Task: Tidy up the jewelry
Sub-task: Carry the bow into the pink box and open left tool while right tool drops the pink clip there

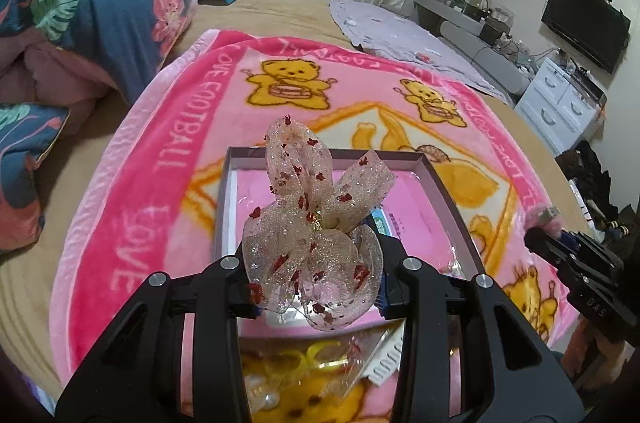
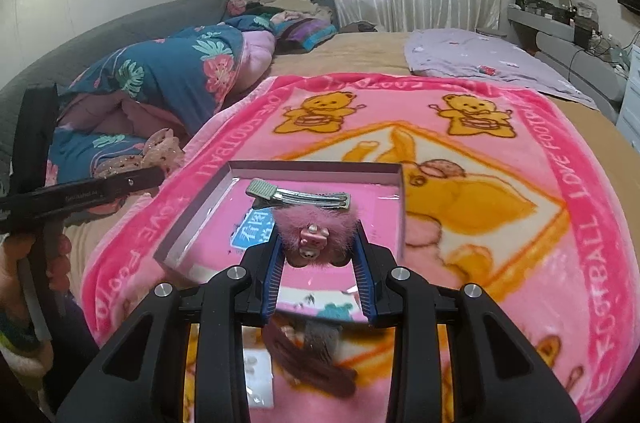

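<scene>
My left gripper (image 1: pixel 316 255) is shut on a sheer glittery bow hair clip (image 1: pixel 316 223) with red specks, held above a shallow grey box (image 1: pixel 440 179) with a pink floor. My right gripper (image 2: pixel 320 255) is shut on a fluffy pink hair clip (image 2: pixel 314 227) whose silver metal clasp (image 2: pixel 298 197) sticks out forward, held over the same box (image 2: pixel 192 207). In the right wrist view the left gripper (image 2: pixel 132 179) and its bow (image 2: pixel 160 151) show at the left. In the left wrist view the right gripper (image 1: pixel 560 227) shows at the right edge.
The box lies on a pink bear blanket (image 1: pixel 168 127) spread on a bed. Yellow rings, pearls and a white comb (image 1: pixel 384 363) lie under the left gripper. Dark hair ties (image 2: pixel 312 363) lie under the right gripper. A floral quilt (image 1: pixel 100 15) is at the left.
</scene>
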A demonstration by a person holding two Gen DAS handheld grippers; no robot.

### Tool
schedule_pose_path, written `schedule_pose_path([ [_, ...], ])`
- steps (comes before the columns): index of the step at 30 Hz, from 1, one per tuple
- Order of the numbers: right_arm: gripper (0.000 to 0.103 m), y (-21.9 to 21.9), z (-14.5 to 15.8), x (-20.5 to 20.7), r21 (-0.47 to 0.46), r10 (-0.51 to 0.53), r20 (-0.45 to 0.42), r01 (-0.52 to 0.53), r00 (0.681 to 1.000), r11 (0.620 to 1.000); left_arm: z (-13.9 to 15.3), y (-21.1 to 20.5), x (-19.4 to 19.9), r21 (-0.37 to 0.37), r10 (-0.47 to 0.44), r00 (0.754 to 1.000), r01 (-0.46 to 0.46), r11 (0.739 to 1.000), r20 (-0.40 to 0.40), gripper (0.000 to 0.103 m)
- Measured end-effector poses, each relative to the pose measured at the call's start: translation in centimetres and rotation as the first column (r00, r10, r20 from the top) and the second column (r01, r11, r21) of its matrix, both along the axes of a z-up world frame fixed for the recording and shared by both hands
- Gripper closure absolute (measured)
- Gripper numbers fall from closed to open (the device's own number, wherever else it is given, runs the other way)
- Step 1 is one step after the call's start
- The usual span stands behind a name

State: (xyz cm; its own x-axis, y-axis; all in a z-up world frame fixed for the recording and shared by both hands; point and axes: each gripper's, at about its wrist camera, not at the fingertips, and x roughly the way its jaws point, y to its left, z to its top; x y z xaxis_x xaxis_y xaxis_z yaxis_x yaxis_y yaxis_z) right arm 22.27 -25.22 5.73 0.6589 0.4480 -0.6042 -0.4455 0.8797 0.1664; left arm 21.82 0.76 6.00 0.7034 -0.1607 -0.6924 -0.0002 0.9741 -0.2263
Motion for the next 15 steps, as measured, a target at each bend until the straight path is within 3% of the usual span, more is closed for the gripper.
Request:
schedule_pose_path([
  [6,0.072,1.5,-1.1,2.5,-0.009,-0.005,-0.026,0.005,1.0,1.0,-2.3,0.0,1.7,-0.02,-0.017,1.0,0.017,1.0,-0.022,0.073],
  [15,0.072,2.6,-5.5,4.9,-0.042,-0.003,-0.098,-0.001,0.995,0.999,-7.5,0.4,3.2,-0.036,-0.023,0.995,0.02,0.999,-0.098,0.072],
])
